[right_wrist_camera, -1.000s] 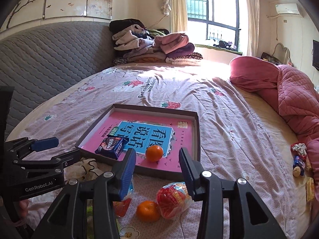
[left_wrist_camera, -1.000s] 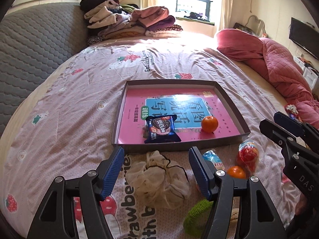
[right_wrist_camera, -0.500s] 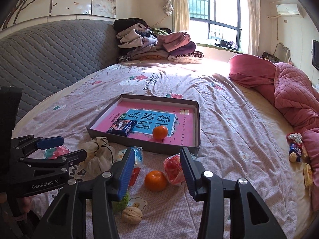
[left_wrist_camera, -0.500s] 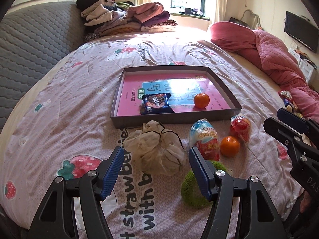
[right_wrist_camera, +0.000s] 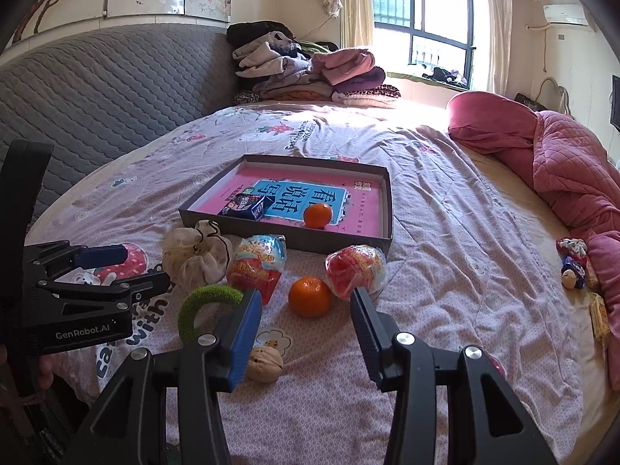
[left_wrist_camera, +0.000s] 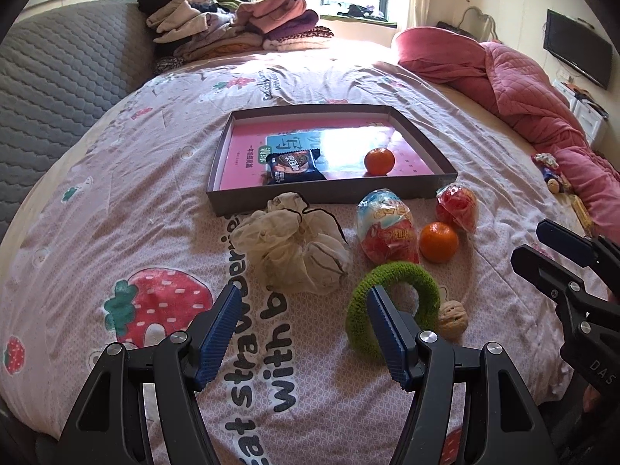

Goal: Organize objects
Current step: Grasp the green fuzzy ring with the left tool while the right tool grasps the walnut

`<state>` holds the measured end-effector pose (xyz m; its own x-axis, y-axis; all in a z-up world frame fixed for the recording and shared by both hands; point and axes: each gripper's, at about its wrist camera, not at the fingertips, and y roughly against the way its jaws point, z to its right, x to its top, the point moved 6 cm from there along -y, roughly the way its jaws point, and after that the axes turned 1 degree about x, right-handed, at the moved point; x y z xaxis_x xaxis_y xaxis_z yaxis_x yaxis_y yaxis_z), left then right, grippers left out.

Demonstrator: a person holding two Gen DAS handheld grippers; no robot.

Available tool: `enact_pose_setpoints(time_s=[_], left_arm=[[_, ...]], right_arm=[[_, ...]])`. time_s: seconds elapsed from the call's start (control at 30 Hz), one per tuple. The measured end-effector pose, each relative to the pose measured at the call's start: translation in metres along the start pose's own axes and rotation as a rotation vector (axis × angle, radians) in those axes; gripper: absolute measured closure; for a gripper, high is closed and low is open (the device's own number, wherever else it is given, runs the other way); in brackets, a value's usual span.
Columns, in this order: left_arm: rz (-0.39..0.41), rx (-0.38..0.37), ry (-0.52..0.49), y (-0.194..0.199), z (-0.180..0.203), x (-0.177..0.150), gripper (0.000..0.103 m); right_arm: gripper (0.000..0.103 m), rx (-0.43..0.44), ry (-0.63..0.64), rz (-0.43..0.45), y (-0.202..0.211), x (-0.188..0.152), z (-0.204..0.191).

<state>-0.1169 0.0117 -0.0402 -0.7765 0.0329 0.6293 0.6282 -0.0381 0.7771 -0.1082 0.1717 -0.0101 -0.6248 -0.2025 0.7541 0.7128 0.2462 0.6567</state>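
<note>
A shallow grey box (left_wrist_camera: pixel 310 195) (right_wrist_camera: pixel 271 232) with a pink book cover as its floor lies on the bed, holding a dark snack packet (left_wrist_camera: pixel 293 166) and an orange (left_wrist_camera: pixel 379 161). In front of it lie a cream drawstring pouch (left_wrist_camera: pixel 294 248) (right_wrist_camera: pixel 195 257), a blue-red snack bag (left_wrist_camera: pixel 387 226) (right_wrist_camera: pixel 257 265), a clear red snack bag (left_wrist_camera: pixel 457 207) (right_wrist_camera: pixel 356 269), a second orange (left_wrist_camera: pixel 438 241) (right_wrist_camera: pixel 310 296), a green knitted ring (left_wrist_camera: pixel 391 302) (right_wrist_camera: pixel 205 306) and a walnut (left_wrist_camera: pixel 452 316) (right_wrist_camera: pixel 265 364). My left gripper (left_wrist_camera: pixel 302 333) is open and empty, short of the pouch. My right gripper (right_wrist_camera: pixel 306 329) is open and empty, just before the second orange.
A grey quilted headboard (right_wrist_camera: pixel 97 93) runs along the left. Folded clothes (left_wrist_camera: pixel 232 27) are stacked at the far end. A pink quilt (right_wrist_camera: pixel 573 170) is heaped at the right, with small wrapped snacks (right_wrist_camera: pixel 573 263) beside it.
Both grippers have pulled back toward the near edge of the bed, so the box looks farther off and the ring and walnut have come into view. Both stayed open.
</note>
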Motion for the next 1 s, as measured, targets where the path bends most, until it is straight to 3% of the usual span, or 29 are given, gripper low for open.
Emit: enact_pose_setpoints(time_s=[1.0], left_arm=[[-0.092, -0.030, -0.014, -0.022, 0.014, -0.025, 0.034]], right_arm=[[0.055, 0.072, 0.062, -0.140, -0.024, -0.043, -0.021]])
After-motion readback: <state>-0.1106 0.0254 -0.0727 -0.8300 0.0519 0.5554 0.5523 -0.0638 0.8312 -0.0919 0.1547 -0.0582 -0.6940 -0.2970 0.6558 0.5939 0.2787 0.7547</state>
